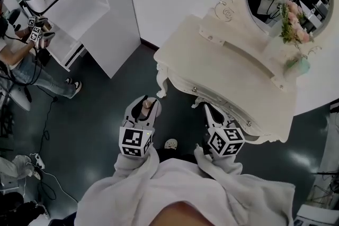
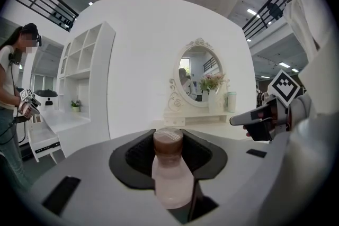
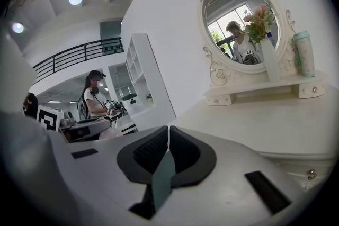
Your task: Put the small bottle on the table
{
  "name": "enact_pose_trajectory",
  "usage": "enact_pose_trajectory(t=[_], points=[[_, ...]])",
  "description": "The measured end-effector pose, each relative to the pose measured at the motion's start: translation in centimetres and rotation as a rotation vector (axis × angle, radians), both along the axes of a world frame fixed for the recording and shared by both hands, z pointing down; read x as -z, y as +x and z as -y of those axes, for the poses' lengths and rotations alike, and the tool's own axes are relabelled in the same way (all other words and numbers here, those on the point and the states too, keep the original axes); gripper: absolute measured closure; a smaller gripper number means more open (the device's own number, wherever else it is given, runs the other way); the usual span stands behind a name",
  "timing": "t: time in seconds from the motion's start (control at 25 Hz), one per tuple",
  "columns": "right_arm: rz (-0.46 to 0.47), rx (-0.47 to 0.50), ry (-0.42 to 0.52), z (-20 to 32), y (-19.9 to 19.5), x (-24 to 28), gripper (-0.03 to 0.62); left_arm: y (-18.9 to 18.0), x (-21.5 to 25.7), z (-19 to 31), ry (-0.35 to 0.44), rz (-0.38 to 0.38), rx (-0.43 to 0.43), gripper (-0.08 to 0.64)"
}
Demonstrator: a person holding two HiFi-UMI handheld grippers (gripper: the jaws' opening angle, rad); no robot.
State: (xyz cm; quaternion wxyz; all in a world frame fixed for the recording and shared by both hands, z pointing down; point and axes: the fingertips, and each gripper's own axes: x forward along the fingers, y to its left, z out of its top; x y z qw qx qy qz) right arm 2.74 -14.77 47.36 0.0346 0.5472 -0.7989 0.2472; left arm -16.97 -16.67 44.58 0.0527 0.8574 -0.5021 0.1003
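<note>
My left gripper [image 1: 144, 109] is clamped on the small bottle [image 2: 170, 174], held over the floor just short of the bench's [image 1: 222, 69] near edge; right gripper [image 3: 168, 153] jaws together, empty. Risks as I see them: the bottle clips that edge going in, or tips if released too close to it

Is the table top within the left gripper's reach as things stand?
Probably yes: the left gripper, shut on the bottle, hangs near the table's corner, with bare top ahead and nothing between.
</note>
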Motion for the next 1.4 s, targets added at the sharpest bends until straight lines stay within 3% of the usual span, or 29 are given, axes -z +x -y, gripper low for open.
enact_pose_trajectory(t=[0.24,0.52,0.76,1.4], points=[[-0.008,-0.013,-0.004,0.5,-0.7,-0.4,0.555,0.1,-0.3,1.2,0.001,0.001,-0.039,0.417],[-0.005,-0.090,-0.064,-0.7,1.3,-2.2,0.555,1.5,-2.6,0.9,-0.061,-0.008,-0.087,0.417],[-0.024,-0.090,-0.071,0.4,1.8,-2.5,0.555,2.1,-3.3,2.2,-0.077,-0.009,-0.095,0.417],[-0.016,-0.098,-0.086,12.1,6.1,-3.2,0.555,5.7,-3.3,14.4,-0.088,0.018,-0.090,0.417]])
